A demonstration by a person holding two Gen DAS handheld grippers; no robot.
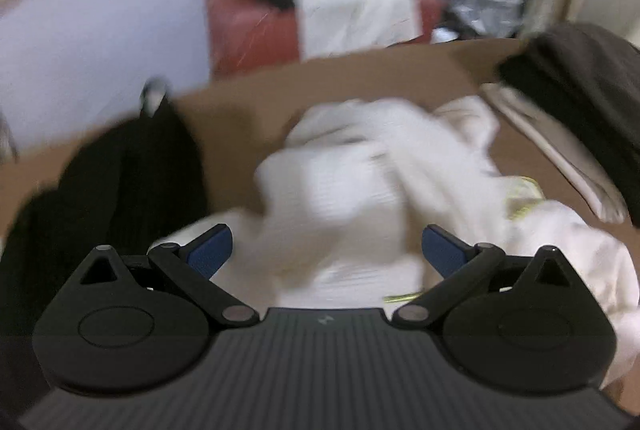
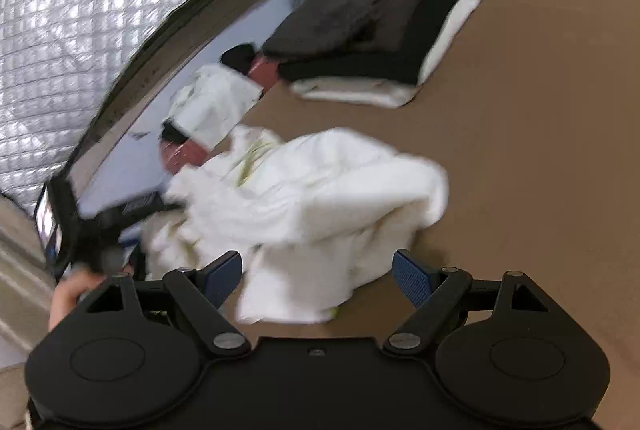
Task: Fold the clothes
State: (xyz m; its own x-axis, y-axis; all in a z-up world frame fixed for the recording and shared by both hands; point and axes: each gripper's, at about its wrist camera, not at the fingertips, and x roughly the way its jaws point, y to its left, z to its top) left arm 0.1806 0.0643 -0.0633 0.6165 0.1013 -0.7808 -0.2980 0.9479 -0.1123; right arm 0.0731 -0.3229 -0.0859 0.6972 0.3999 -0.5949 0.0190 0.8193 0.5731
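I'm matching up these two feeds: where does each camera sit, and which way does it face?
Left wrist: sits behind the left tongs, open, facing the crumpled white garment on the brown surface.
Right wrist: sits behind the right tongs, open, facing the same garment; a hand shows at the left edge.
Shared: the white garment and the folded stack.

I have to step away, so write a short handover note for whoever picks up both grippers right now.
Left gripper: open, empty, over the white garment.
Right gripper: open, empty, at the same garment's near edge.
The white garment lies crumpled on the brown table, unfolded.
Done: a folded stack of dark and white clothes at the far side.
Left: a black garment on the left also looks unfolded; more clothes sit in the red bin.
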